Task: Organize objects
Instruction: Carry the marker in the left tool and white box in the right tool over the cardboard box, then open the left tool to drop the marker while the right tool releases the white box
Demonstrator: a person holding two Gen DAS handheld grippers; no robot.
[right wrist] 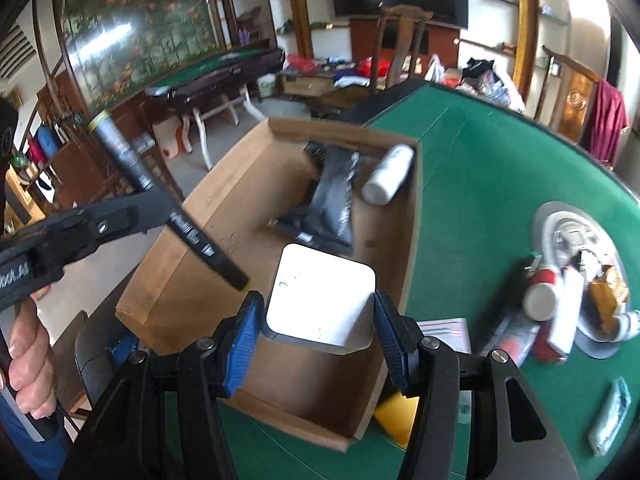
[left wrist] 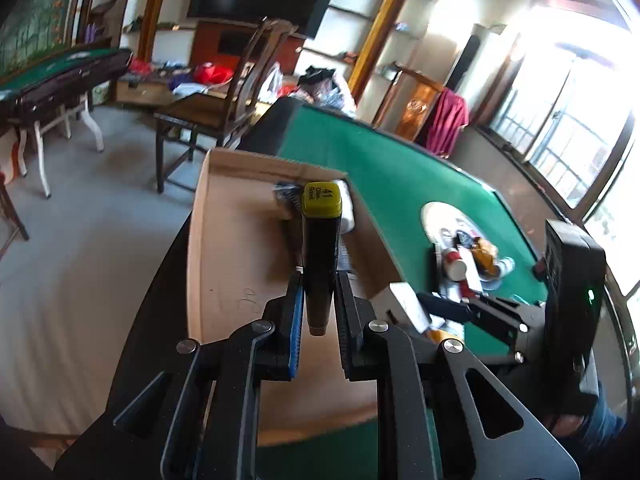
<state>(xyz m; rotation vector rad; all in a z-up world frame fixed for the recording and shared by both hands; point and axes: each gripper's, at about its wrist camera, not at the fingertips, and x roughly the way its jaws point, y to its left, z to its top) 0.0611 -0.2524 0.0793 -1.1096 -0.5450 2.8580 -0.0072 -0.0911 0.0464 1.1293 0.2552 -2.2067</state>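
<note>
**Both grippers loaded above the cardboard box**

Nearest the right wrist camera, the right gripper (right wrist: 318,312) points steeply down with its blue-padded fingers (right wrist: 240,344) pressed against the two sides of a white square-ended box (right wrist: 322,300), held at about half spread over the near part of the open cardboard box (right wrist: 412,216). The left gripper (left wrist: 318,292) has its jaws drawn in narrow on a black marker (left wrist: 320,256), which stands up between the pads with its olive-yellow cap (left wrist: 322,199), printed "41", at the far end. In the right wrist view this same marker (right wrist: 168,204) slants across the left side of the picture, its lower tip just above the near left wall of the cardboard box, and the person's left hand (right wrist: 30,360) is wrapped around the gripper's handle at the left edge, fingers curled, the tool angled downward toward the box.

Inside the cardboard box, at its far end, lie a dark plastic packet (right wrist: 332,204) and a white bottle (right wrist: 388,176) on its side, just beside each other. The cardboard box sits on the green table (right wrist: 500,152) at its left edge. Well to the right on the felt, a round tray (right wrist: 548,216) carries a heap of small items, among them a red-and-white bottle (right wrist: 542,292). A yellow object (right wrist: 396,416) shows just beside the box's near right corner, partly hidden by the right gripper.
</note>
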